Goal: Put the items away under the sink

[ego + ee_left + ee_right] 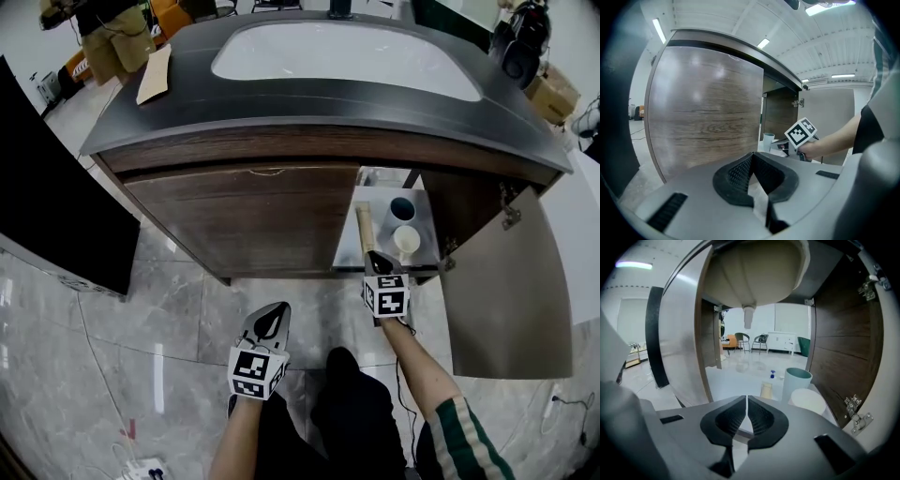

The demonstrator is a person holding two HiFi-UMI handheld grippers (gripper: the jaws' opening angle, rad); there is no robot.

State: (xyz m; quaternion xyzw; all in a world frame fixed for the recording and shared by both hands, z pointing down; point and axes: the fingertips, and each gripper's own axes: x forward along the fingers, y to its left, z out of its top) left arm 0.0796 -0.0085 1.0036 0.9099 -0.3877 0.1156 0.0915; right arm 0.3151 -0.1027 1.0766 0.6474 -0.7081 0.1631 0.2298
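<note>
Only partly seen, a tan cylinder (365,228) lies in the cabinet (464,211), along the left of its open compartment, long axis front to back, its near end hidden behind the right tool (377,262). Right of it in the cabinet stand a teal cup (402,208) at the back and a white cup (407,240) nearer the front, both mouth up. The right tool, at the cabinet's opening, and the left tool (272,319), before its closed door (234,216), are each pinched together, empty.

The dark grey stone countertop (328,98) hides most of the cabinet's white floor (352,248) from above. The right gripper (747,401) covers the pale round cup's (808,400) base; the tiny blue-topped object (772,374) is too small to identify
</note>
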